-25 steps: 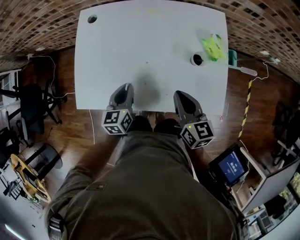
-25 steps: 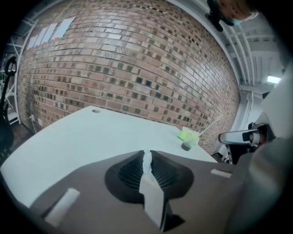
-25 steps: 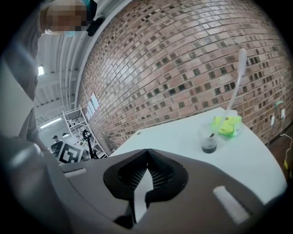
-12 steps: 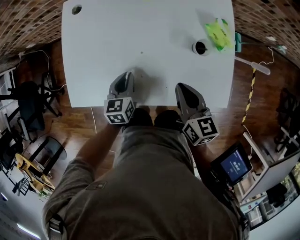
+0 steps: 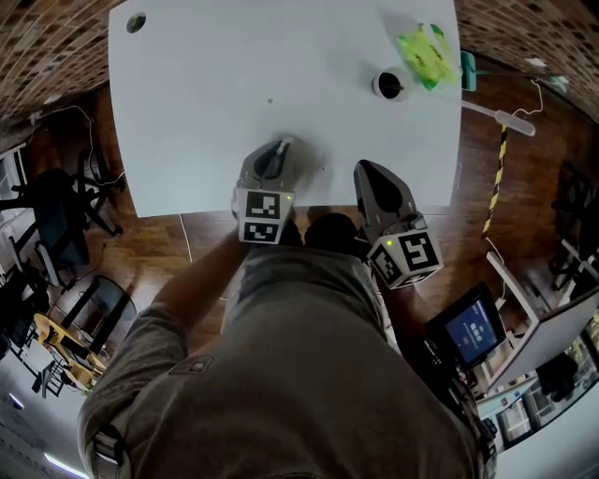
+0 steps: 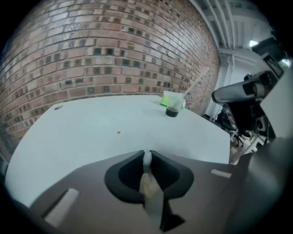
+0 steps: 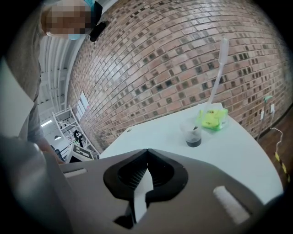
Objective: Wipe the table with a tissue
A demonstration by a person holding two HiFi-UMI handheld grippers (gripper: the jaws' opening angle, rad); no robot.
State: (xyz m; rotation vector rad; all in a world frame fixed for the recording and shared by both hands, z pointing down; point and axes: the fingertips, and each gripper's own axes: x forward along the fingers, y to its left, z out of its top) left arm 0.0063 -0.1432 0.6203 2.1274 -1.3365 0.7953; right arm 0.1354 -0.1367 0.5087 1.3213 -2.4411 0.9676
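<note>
A green tissue pack (image 5: 426, 54) lies at the far right corner of the white table (image 5: 206, 103), beside a small clear cup (image 5: 388, 84) with dark liquid. A tiny brown spot (image 5: 270, 101) marks the table's middle. My left gripper (image 5: 279, 148) hovers over the near part of the table, jaws shut with nothing held. My right gripper (image 5: 367, 168) sits at the front edge, also shut and empty. In the left gripper view, the pack (image 6: 173, 98), cup (image 6: 172, 111) and spot (image 6: 118, 133) lie ahead of the gripper (image 6: 147, 153). The right gripper (image 7: 147, 150) faces the cup (image 7: 193, 136) and pack (image 7: 213, 118).
A cable hole (image 5: 136, 22) sits at the table's far left corner. A white rod (image 5: 501, 117) and a yellow-black striped bar (image 5: 493, 187) stand off the right edge. Chairs (image 5: 56, 215) are on the left, and a small screen (image 5: 473, 327) at the lower right. A brick wall lies beyond.
My left gripper has moved right and forward, further over the table. The right gripper has stayed near the front edge. The view has shifted slightly.
</note>
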